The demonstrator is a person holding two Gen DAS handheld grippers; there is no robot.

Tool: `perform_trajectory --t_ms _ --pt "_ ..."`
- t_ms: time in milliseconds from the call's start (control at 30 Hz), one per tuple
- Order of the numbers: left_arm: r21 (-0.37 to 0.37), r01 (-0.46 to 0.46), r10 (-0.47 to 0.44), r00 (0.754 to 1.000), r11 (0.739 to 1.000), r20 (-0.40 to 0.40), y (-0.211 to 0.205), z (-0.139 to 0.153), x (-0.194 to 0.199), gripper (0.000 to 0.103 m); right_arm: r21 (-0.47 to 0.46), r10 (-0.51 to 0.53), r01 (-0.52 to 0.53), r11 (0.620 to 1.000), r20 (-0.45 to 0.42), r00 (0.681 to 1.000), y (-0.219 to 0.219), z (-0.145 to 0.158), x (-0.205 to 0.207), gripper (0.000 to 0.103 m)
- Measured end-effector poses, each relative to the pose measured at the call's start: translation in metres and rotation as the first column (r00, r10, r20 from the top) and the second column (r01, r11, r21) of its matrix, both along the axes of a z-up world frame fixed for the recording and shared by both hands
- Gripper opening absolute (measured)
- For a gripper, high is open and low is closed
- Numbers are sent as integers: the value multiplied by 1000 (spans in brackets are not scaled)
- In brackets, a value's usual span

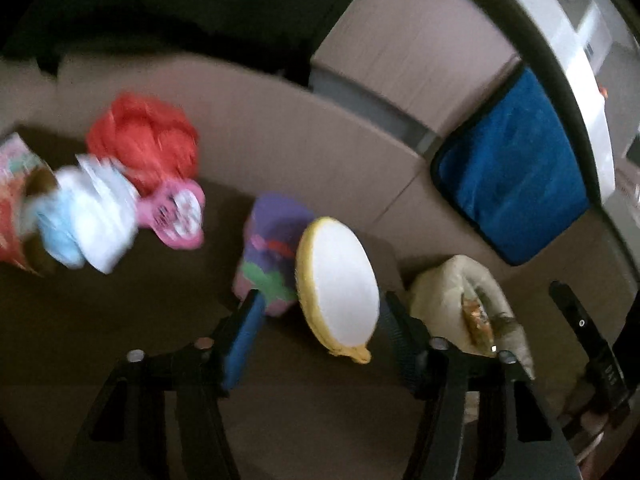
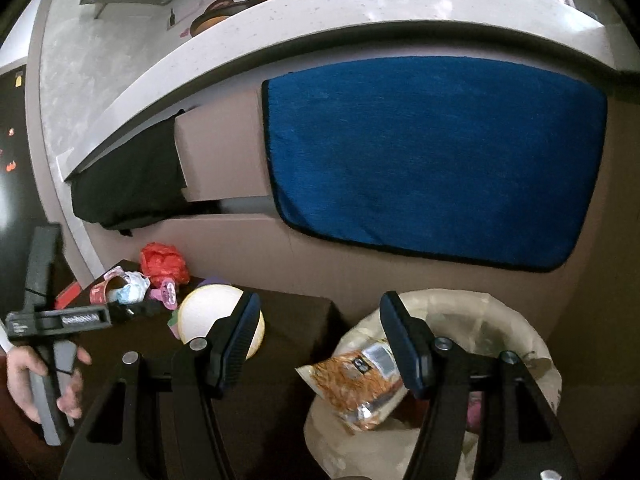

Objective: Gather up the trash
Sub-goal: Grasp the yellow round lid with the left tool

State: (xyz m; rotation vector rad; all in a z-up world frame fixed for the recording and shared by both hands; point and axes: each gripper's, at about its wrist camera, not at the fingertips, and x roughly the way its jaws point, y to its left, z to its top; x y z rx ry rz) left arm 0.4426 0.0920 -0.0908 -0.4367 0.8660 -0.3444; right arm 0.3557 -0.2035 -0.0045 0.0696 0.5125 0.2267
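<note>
A white round tub with a yellow rim (image 1: 338, 284) lies tilted on the dark table (image 1: 120, 340). It sits between the fingers of my open left gripper (image 1: 322, 298), and the blue pads do not touch it. Behind it are a purple-green packet (image 1: 272, 248), a pink packet (image 1: 176, 212), crumpled white-blue paper (image 1: 88, 216) and a red crumpled bag (image 1: 144, 140). My right gripper (image 2: 320, 332) hangs open over a beige-lined bin (image 2: 500, 320). An orange snack packet (image 2: 356, 380) lies in the bin, free of the fingers. The tub (image 2: 208, 312) and the left gripper (image 2: 152, 309) also show there.
A blue towel (image 2: 432, 160) hangs on the cabinet front under a white countertop (image 2: 120, 60). A person's hand (image 2: 24, 376) grips the left gripper's handle. A red-pink carton (image 1: 12, 208) stands at the table's left edge. The bin (image 1: 452, 292) stands right of the table.
</note>
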Motion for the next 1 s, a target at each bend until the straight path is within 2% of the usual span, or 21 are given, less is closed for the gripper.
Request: perform_trajectory --t_ms 33,233,333,367,400,467,500,633,800,900,1000 --pt "-8 2 -2 1000 1000 -5 -3 -3 1 54 -1 -5 5 1000 4 1000 0 1 0 60" --pt "85 10 -8 1000 996 -15 -35 -11 -11 53 -5 -63 63 998 -4 998 -22 -3 2 60" --pt "37 -40 43 996 998 -77 -38 -25 -1 52 38 -77 78 996 -26 997 -35 -9 3 60" --pt "13 -59 61 993 998 -102 -37 -31 4 45 49 -78 79 996 -32 996 -38 -10 3 60" --pt "-15 -73 70 990 997 -126 -37 -35 8 31 55 -77 79 995 -37 996 -40 -12 2 60" --pt "-54 -73 65 987 996 -148 -39 -38 12 18 45 -73 75 996 -39 997 -39 -14 -1 60" --pt "-69 -67 57 988 995 -142 -40 -37 11 15 33 -74 75 997 -39 997 -38 -15 -3 60" --pt "-26 -21 19 999 999 -44 -36 -11 -11 13 33 -47 49 998 -49 998 -29 -15 -6 60" --pt "98 -58 51 996 993 78 12 27 -56 13 57 38 -34 998 -73 997 4 -15 -2 60" --pt "202 -110 78 984 973 158 48 42 -87 13 95 114 -103 990 -111 987 39 -19 5 60" --pt "282 -177 122 972 943 200 82 49 -109 13 144 174 -152 978 -159 972 76 -27 16 60"
